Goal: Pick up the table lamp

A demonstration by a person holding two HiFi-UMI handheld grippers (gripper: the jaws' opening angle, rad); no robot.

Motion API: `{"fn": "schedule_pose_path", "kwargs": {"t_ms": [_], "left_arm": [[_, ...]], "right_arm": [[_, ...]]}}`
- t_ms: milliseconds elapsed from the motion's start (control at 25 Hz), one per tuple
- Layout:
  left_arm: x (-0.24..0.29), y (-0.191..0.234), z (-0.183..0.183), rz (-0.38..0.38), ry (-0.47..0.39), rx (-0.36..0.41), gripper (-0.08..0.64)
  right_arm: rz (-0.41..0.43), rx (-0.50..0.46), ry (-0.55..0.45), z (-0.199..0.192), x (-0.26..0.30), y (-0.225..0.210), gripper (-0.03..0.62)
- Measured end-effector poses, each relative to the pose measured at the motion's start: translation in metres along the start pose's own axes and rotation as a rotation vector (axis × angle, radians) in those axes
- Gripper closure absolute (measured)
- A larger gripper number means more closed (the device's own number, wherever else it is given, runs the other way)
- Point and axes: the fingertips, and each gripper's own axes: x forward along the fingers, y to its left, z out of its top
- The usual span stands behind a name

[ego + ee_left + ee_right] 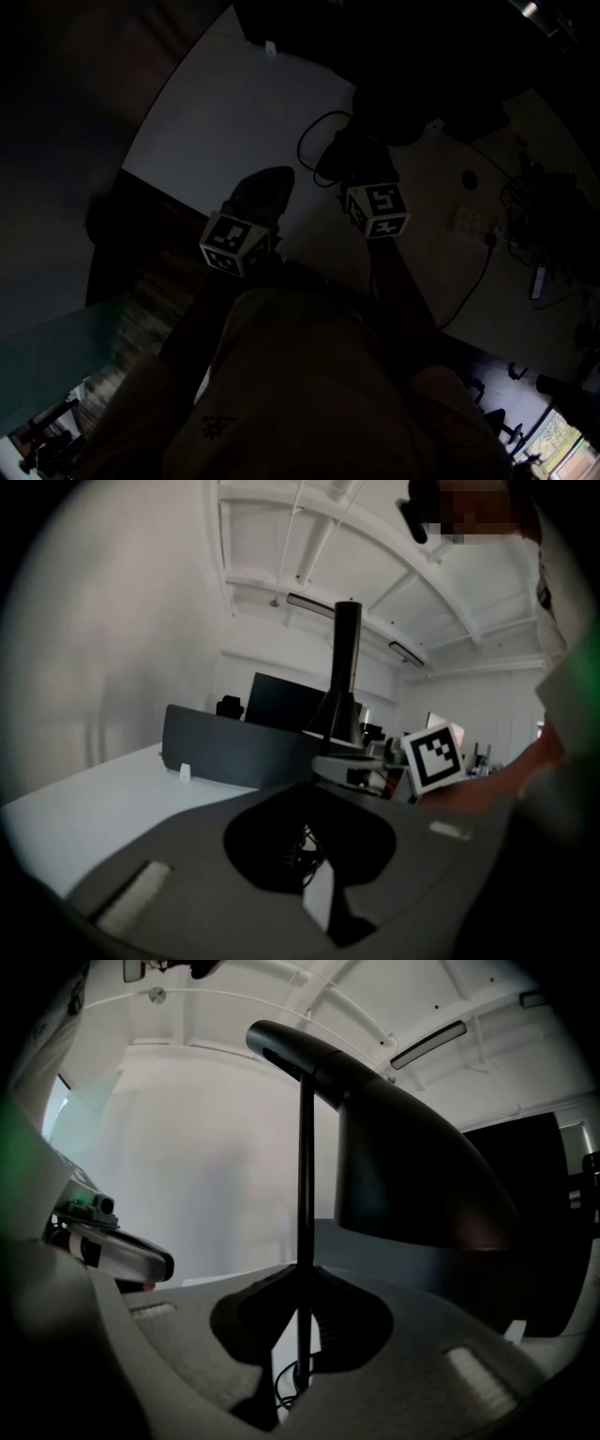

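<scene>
The head view is very dark. On the pale table [225,112] we can make out only 2 marker cubes and a black cable [309,141] looping at 12 o'clock of them. There, the table lamp [412,1166] merges into shadow toward 1 o'clock.

The right gripper [305,1277] has its jaws drawn narrow onto the lamp's thin stem [305,1176], which rises straight up between them. The dark shade [422,1176] hangs at 2 o'clock of the grip, its far edge lost against a black background. The gripper's own body hides the lamp's base, so we cannot tell whether it rests on the table.

The left gripper [314,787] has its jaws together with nothing between them. From its view the stem stands at 12 o'clock, cut off low by the right gripper's cube [433,757] and a dark partition [225,747].
</scene>
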Motion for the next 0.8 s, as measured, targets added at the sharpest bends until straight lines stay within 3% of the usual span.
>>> {"fn": "schedule_pose_path", "kwargs": {"t_ms": [800], "left_arm": [[-0.001,-0.006,-0.003,0.003,0.000,0.029,0.562]], "right_arm": [[0.080,0.039,-0.045,0.016,-0.015,0.003,0.558]]}}
